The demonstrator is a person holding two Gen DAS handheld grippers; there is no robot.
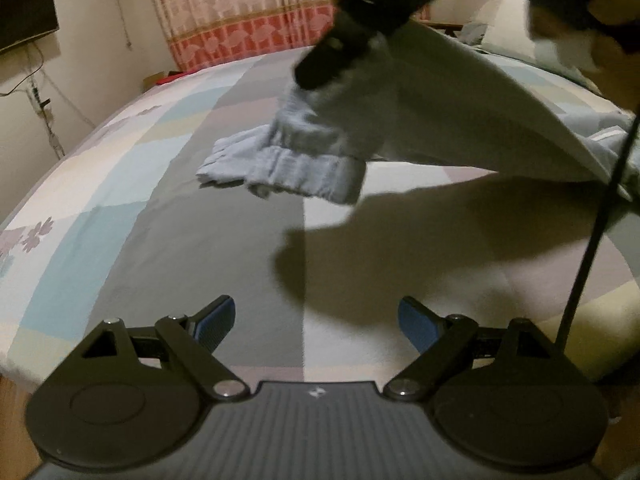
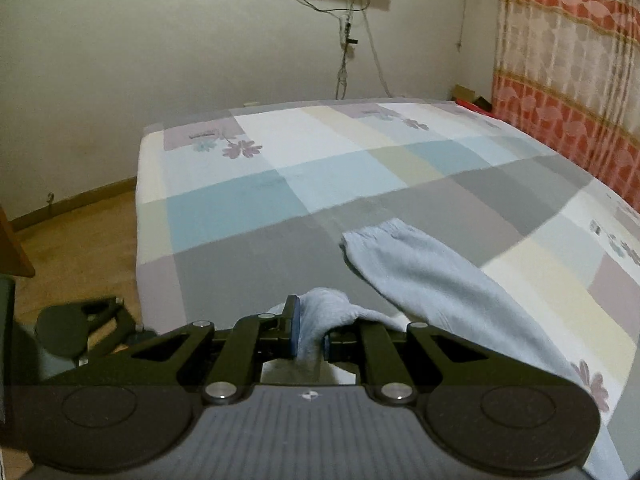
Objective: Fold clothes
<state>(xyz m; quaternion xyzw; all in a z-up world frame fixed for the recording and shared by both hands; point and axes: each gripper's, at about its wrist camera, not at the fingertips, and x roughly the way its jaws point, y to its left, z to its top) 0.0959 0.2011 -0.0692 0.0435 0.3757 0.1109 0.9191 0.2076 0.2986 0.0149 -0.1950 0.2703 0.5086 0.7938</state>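
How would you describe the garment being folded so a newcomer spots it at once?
Start at the bed with its patchwork sheet. On its grey band lies a pale blue garment, one end pinched in the right gripper. Its ribbed cuff and plain colour stand out.

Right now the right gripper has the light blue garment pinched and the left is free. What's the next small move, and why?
Probably bring the left gripper forward to pinch the ribbed cuff. Its jaws are open and hold nothing, over the bedsheet. The right gripper is shut on a bunch of the light blue garment, so the cloth hangs lifted from one point only; a second grip would let you spread it flat.
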